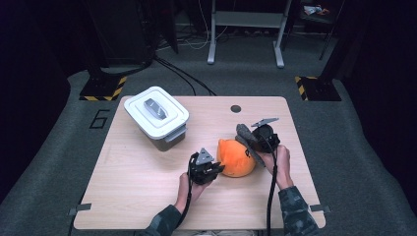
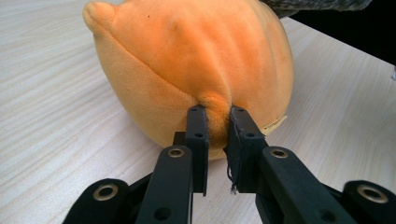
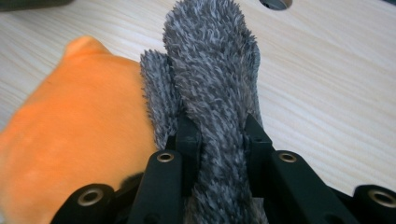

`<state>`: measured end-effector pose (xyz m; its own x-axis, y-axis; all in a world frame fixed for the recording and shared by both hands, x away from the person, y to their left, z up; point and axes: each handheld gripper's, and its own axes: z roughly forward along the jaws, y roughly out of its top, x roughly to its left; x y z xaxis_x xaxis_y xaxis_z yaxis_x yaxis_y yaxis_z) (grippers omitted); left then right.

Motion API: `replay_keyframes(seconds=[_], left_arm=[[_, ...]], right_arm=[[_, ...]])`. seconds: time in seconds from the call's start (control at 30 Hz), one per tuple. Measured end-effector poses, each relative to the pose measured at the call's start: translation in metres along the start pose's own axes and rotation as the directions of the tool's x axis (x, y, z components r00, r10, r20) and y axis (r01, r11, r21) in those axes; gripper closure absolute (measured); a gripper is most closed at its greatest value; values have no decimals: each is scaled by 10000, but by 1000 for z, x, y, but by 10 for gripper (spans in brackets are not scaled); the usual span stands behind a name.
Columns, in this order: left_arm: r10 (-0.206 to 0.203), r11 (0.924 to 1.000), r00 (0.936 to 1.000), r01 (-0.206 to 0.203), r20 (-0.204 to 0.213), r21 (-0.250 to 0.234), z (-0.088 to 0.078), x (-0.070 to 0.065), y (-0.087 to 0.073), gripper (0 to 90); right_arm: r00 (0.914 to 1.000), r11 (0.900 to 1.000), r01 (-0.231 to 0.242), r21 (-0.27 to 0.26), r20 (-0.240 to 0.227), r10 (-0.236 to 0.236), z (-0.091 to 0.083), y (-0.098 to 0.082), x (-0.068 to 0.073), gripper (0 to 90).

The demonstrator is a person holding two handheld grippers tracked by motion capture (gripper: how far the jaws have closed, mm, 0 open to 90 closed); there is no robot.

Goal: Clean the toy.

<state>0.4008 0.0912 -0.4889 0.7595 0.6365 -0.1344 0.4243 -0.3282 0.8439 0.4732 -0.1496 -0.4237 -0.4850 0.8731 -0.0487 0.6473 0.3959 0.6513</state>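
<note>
An orange plush toy [image 1: 237,158] lies on a light wooden table [image 1: 137,177], toward the person's near right of the white lidded storage box [image 1: 156,116] that sits at the table's far left. The toy is a rounded body with a grey shaggy tail-like piece [image 1: 244,134] rising from its far right side.

The left gripper [image 1: 216,168] sits just to the left of the toy, its jaws nearly together and pinching a small fold of orange fabric [image 2: 215,120] on the toy's near-left flank. The right gripper [image 1: 253,141] comes in from the toy's far right, its jaws clamped on the grey shaggy piece [image 3: 215,93], which runs lengthwise between them and points away from that hand, toward the box side of the table.

The toy therefore lies between the two grippers, its long axis running roughly from the left gripper to the right one. Both hands are at the toy; neither is near the box, though the left hand is the closer to it. A lift or carry toward the box would likely need both grips to move together.

Count: one plush toy, one storage box with its lid on, two grippers, one table.
</note>
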Motion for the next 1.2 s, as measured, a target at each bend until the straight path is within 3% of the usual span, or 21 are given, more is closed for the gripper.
replay_keyframes(seconds=[0.43, 0.53, 0.63, 0.8, 0.9, 1.13, 1.2], left_arm=[[-30, 10000, 10000, 30, 2, 3, 0, 0, 0, 795], [-9, 10000, 10000, 9, -12, -11, 0, 1, 0, 794], [-1, 10000, 10000, 1, -15, -20, -1, 1, 1, 794], [11, 10000, 10000, -11, -28, -68, -1, 0, 1, 793], [-22, 10000, 10000, 22, -13, -74, -1, 0, 2, 793], [21, 10000, 10000, -21, -15, -87, -1, 0, 5, 793], [12, 9999, 10000, -13, -63, -163, 0, -1, 7, 792]], right_arm=[[9966, 9923, -806, 943, 225, 789, 18, -25, -24, 737], [9951, 9908, -959, 959, 336, 930, 18, -27, -27, 737], [9955, 9953, -838, 487, 473, 815, 7, -23, -27, 738], [9980, 9978, -529, -411, 329, 543, -22, -5, -15, 738], [9999, 9967, -116, -803, 112, 126, -34, 5, -1, 738], [9976, 9918, 383, -1222, -528, -451, -41, 17, 26, 737], [9927, 9887, 749, -1301, -842, -862, -39, 20, 40, 736]])
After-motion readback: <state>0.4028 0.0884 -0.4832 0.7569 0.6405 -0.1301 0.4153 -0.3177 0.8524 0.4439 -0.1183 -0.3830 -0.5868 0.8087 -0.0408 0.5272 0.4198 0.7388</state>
